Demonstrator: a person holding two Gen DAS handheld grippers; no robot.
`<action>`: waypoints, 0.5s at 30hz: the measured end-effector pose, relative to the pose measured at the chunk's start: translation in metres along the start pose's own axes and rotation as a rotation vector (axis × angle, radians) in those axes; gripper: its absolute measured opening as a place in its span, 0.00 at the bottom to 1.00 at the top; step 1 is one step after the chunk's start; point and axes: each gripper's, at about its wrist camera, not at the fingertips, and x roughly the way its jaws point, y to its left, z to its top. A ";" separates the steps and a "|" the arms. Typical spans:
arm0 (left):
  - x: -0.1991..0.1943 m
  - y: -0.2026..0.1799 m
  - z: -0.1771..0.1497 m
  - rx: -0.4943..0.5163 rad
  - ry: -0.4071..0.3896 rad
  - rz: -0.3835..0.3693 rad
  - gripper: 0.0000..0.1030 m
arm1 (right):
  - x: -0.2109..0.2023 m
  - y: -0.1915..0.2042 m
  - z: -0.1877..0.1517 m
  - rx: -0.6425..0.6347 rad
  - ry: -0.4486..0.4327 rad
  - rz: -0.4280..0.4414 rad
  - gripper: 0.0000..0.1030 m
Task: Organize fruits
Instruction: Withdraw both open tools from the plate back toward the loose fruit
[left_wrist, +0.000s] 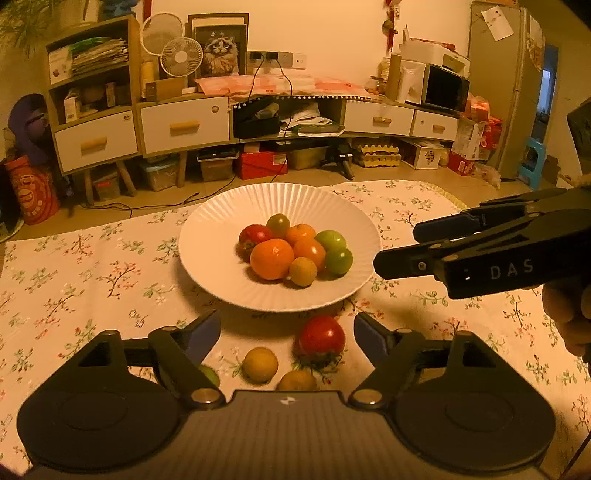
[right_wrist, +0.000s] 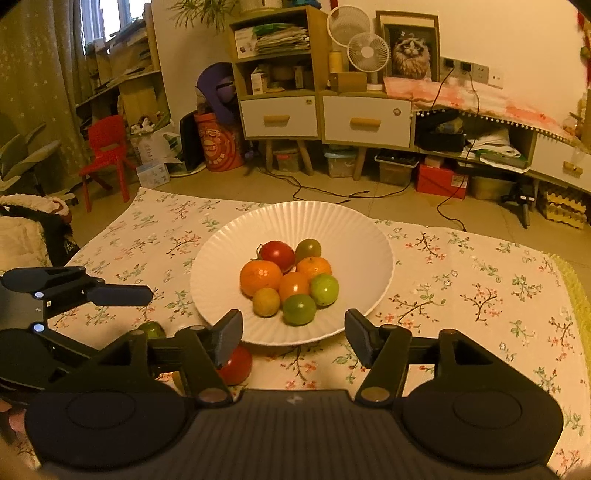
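Floral cloth (left_wrist: 92, 280) covers the desk; behind it stand a low cabinet with white drawers (left_wrist: 184, 123), two small fans (left_wrist: 173, 44) and a framed cat picture (left_wrist: 220, 46).

Left wrist view:
- White ribbed plate (left_wrist: 221, 221), centre of the desk, holding eight fruits in a touching cluster: large orange (left_wrist: 271, 258), two smaller oranges, red tomato (left_wrist: 255, 236), two green fruits at the right, one yellowish fruit (left_wrist: 303, 271) at the front, one green-red fruit at the back.
- Loose on the cloth, just in front of the plate: second red tomato (left_wrist: 322, 336), yellow-brown fruit (left_wrist: 259, 364), another brown one (left_wrist: 297, 381) partly hidden by the gripper body, and a green fruit (left_wrist: 209, 374) behind the left finger.
- Left gripper (left_wrist: 287, 330): jaws wide apart, empty, loose fruits lying between them.
- Right gripper (left_wrist: 397, 245) enters from the right, tips near the plate's rim; jaws parted, holding nothing.

Right wrist view:
- Same plate (right_wrist: 229, 258) and cluster, centred ahead.
- Right gripper (right_wrist: 293, 332): jaws apart, empty, over the plate's near rim.
- Loose red tomato (right_wrist: 238, 365) below the left finger; green fruit (right_wrist: 152, 328) beside it.
- Left gripper at the left edge, side-on.
- Red chair (right_wrist: 105, 151) on the floor beyond.
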 end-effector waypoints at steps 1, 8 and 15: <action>-0.002 0.000 -0.001 0.000 0.005 0.001 0.73 | -0.001 0.001 -0.001 -0.001 0.000 -0.001 0.60; -0.011 0.002 -0.014 0.007 0.044 0.018 0.80 | -0.007 0.013 -0.012 -0.011 -0.003 -0.006 0.72; -0.017 0.006 -0.027 -0.018 0.071 0.038 0.87 | -0.007 0.023 -0.020 -0.030 0.013 -0.007 0.81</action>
